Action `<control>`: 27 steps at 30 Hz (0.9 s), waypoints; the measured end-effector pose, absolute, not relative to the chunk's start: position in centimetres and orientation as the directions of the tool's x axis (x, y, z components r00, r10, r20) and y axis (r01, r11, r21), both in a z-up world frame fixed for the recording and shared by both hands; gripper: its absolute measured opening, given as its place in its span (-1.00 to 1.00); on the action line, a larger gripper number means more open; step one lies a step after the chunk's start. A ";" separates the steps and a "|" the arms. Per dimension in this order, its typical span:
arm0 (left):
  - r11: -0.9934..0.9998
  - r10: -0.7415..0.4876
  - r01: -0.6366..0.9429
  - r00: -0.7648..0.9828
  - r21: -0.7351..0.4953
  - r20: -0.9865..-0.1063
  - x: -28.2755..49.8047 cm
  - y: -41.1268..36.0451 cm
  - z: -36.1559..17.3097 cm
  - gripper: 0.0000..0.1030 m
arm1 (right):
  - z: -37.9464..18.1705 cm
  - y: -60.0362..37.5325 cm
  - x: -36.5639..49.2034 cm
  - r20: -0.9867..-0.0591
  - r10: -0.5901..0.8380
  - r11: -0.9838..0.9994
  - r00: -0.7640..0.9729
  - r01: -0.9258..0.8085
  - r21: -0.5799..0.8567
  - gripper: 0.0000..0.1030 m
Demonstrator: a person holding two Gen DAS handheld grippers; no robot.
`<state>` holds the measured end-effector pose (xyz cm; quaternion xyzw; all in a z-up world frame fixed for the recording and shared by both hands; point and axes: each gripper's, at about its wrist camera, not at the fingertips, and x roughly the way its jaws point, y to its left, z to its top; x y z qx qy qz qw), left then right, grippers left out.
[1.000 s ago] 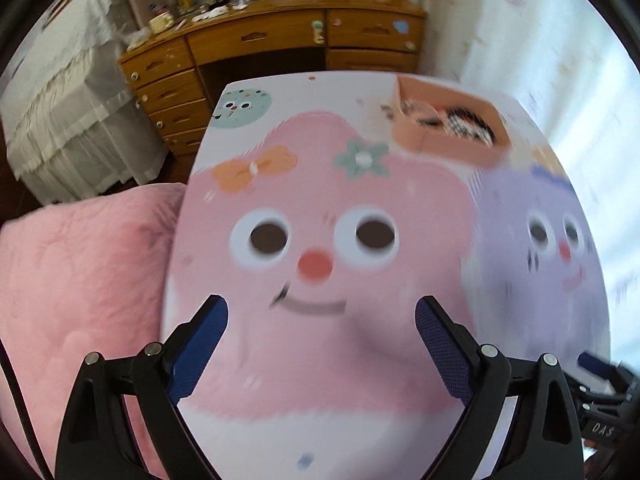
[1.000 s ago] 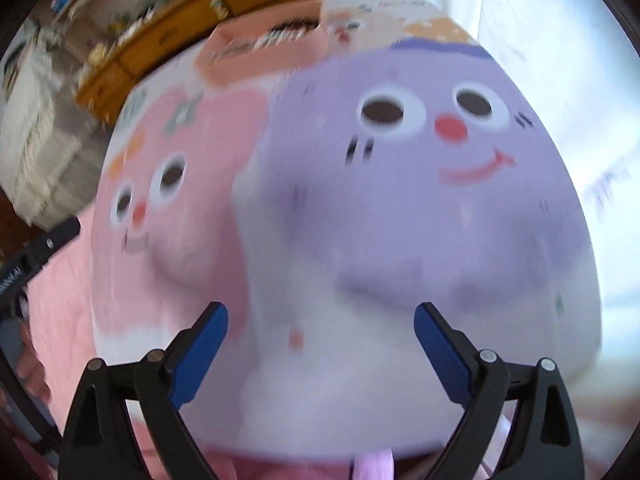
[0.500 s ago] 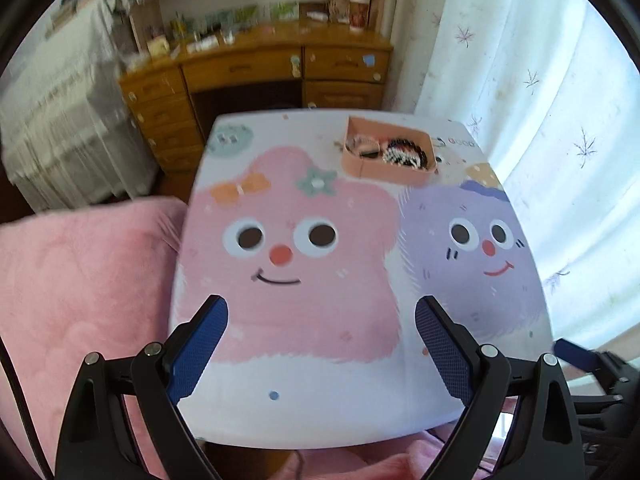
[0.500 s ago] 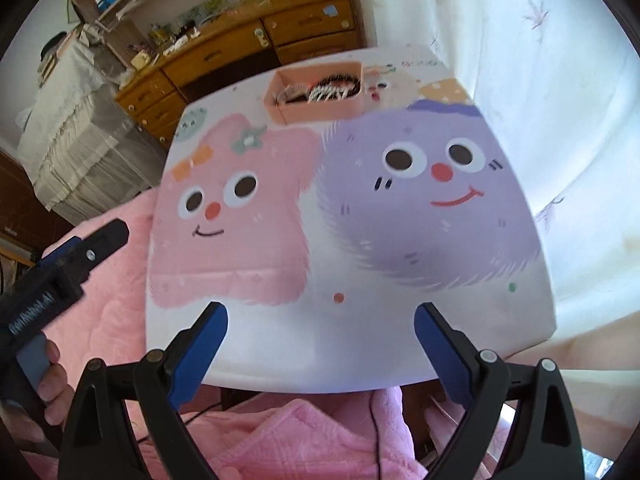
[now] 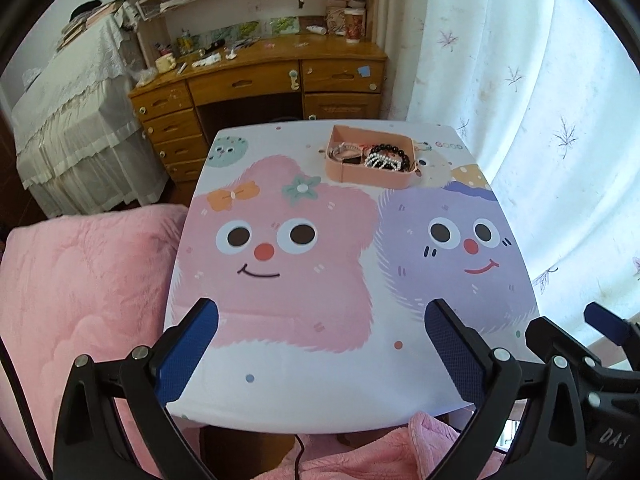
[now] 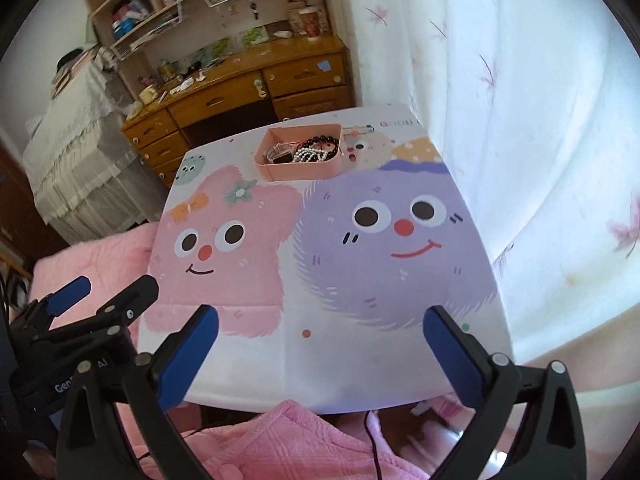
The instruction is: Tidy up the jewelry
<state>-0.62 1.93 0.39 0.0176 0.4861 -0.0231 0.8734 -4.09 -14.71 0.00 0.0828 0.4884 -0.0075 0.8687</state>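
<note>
Hovering wide open and empty over the table's [image 5: 320, 400] near edge, both the left gripper [image 5: 322, 346] and right gripper [image 6: 320, 346] are facing the far pink tray [image 5: 370, 176], where the jewelry [image 5: 384, 156] is lying heaped (light, limp, likely tangling; best pinched by one strand).

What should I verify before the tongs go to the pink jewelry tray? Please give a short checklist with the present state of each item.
1. Left tongs open and empty: ok.
2. Right tongs open and empty: ok.
3. Pink tray flat on the table, at its far side: ok.
4. Jewelry inside tray, black bead bracelet and pearl piece visible: ok.
5. Pieces untangled: cannot tell.
6. No object between tongs and tray: ok.
</note>
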 end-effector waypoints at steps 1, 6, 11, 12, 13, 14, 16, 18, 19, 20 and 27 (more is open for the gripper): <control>0.999 -0.017 0.050 0.519 0.011 -0.855 -0.7 1.9 0.2 0.98 | 0.0 -14.5 -4.1 -0.850 0.070 0.989 0.522 0.076 0.128 1.00; 1.000 -0.002 0.016 0.490 0.006 -0.872 -1.3 1.8 -0.7 0.98 | -0.4 -14.6 -3.8 -0.852 0.098 0.991 0.515 0.030 0.132 1.00; 1.000 0.015 -0.018 0.484 0.007 -0.875 -1.7 2.0 -1.1 0.98 | -0.8 -14.4 -3.7 -0.862 0.114 0.991 0.494 0.006 0.135 1.00; 1.000 0.015 -0.022 0.479 0.005 -0.877 -1.8 2.1 -1.2 0.98 | -1.0 -14.4 -3.6 -0.864 0.121 0.990 0.488 0.001 0.140 1.00; 1.000 0.017 -0.027 0.476 0.004 -0.880 -1.8 2.1 -1.3 0.98 | -1.1 -14.3 -3.6 -0.865 0.128 0.989 0.486 -0.003 0.145 1.00; 1.000 0.021 -0.030 0.476 0.007 -0.879 -1.9 2.2 -1.3 0.98 | -1.2 -14.3 -3.6 -0.865 0.132 0.989 0.483 -0.006 0.148 1.00; 0.999 0.029 -0.035 0.479 0.013 -0.877 -2.0 2.2 -1.3 0.98 | -1.3 -14.2 -3.6 -0.865 0.139 0.988 0.482 -0.010 0.153 1.00; 0.999 0.038 -0.041 0.488 0.021 -0.872 -2.1 2.3 -1.1 0.98 | -1.2 -14.0 -3.5 -0.863 0.143 0.988 0.485 -0.014 0.156 1.00; 0.999 0.044 -0.044 0.492 0.025 -0.870 -2.1 2.4 -1.1 0.98 | -1.2 -13.9 -3.4 -0.862 0.147 0.987 0.486 -0.017 0.158 1.00; 0.999 0.046 -0.046 0.493 0.027 -0.869 -2.0 2.6 -1.0 0.98 | -1.2 -13.8 -3.3 -0.862 0.149 0.987 0.485 -0.019 0.160 1.00; 0.998 0.049 -0.049 0.486 0.028 -0.872 -1.7 3.4 -1.1 0.98 | -1.2 -13.1 -2.9 -0.863 0.157 0.986 0.479 -0.028 0.163 1.00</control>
